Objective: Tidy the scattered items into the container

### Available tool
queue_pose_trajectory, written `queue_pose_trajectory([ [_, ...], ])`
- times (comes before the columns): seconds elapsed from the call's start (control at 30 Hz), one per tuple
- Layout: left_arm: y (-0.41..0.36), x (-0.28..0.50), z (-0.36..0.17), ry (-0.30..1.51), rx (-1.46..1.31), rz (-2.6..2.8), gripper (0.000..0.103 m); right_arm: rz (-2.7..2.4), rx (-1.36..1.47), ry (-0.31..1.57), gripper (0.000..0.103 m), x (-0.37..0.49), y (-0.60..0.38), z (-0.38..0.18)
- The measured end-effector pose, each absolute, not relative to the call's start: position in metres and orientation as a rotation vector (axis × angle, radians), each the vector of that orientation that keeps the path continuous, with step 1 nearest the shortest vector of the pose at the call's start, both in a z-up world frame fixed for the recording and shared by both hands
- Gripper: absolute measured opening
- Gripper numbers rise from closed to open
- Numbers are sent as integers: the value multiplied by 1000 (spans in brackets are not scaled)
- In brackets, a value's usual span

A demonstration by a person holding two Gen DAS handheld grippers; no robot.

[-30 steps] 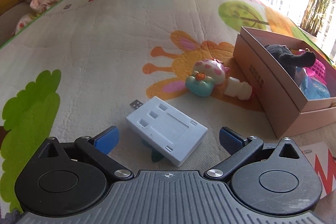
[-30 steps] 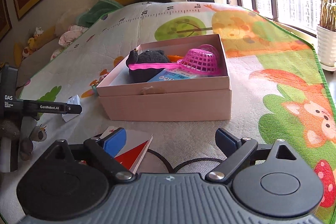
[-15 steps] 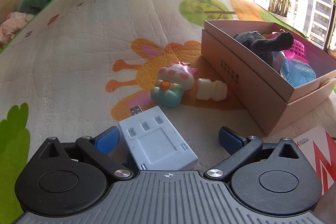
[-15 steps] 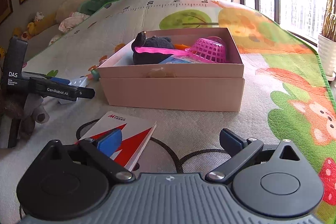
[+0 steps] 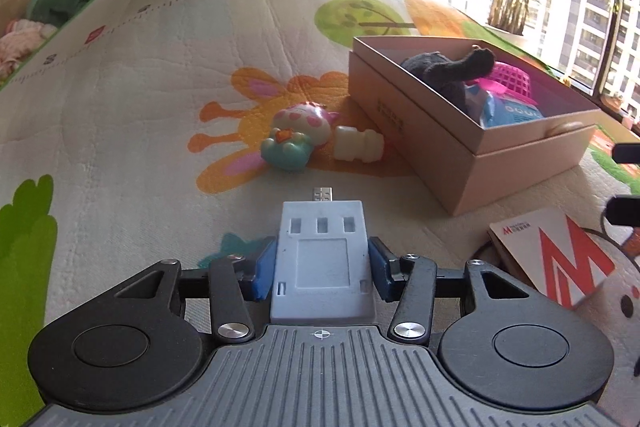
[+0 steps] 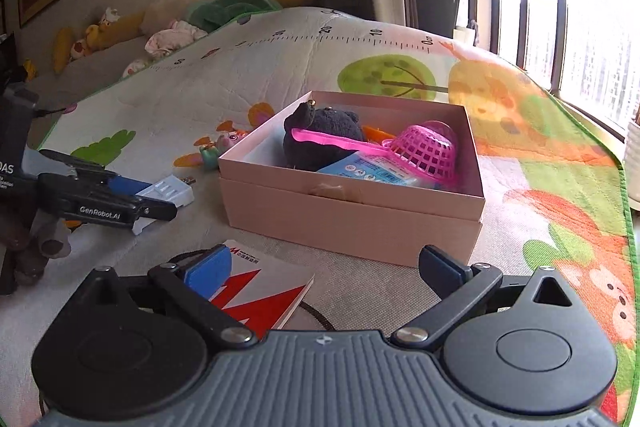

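While the colourful quilted play mat (image 5: 152, 75) spreads under everything, the open pale-pink cardboard box (image 5: 516, 163) stands on it ahead and to the right of the left gripper (image 5: 322, 263), already holding a dark plush toy (image 5: 444, 71), a pink plastic mesh basket (image 6: 428, 151) and a blue packet (image 5: 516, 111). The left gripper's jaws have just been closing and now press both long sides of the flat pale-blue plastic card-reader block (image 5: 324, 255), whose long axis runs straight forward, its metal plug pointing away. Judging by this, the carry must swing right and up over the box's near wall. The red-and-white booklet (image 6: 260, 287) lies just before the box, under the right gripper (image 6: 324, 267), which stands wide with nothing between its fingers. A small pink-and-teal pig figure (image 5: 296, 135) and a little white bottle-shaped toy (image 5: 358, 145) lie beside the box's left wall, still to collect.
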State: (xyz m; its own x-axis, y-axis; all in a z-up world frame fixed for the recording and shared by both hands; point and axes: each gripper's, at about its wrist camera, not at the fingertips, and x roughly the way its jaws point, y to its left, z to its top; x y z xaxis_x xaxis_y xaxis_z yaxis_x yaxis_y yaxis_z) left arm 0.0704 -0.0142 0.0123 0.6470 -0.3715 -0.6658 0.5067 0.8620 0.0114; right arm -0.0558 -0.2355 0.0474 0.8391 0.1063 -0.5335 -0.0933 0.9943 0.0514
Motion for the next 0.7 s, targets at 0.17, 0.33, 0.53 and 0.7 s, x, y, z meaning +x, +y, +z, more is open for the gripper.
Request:
queue_pose_trajectory([
  [0.17, -17, 17, 13, 721, 243, -643, 58, 71, 13, 603, 100, -38, -239, 42],
  [0.33, -6, 7, 9, 676, 257, -505, 94, 81, 81, 641, 100, -34, -233, 39],
  [0.53, 24, 25, 4, 704, 34, -378, 97, 134, 134, 665, 100, -47, -193, 34],
  [0.7, 28, 22, 2, 686, 12, -373, 100, 88, 65, 712, 100, -35, -162, 20],
])
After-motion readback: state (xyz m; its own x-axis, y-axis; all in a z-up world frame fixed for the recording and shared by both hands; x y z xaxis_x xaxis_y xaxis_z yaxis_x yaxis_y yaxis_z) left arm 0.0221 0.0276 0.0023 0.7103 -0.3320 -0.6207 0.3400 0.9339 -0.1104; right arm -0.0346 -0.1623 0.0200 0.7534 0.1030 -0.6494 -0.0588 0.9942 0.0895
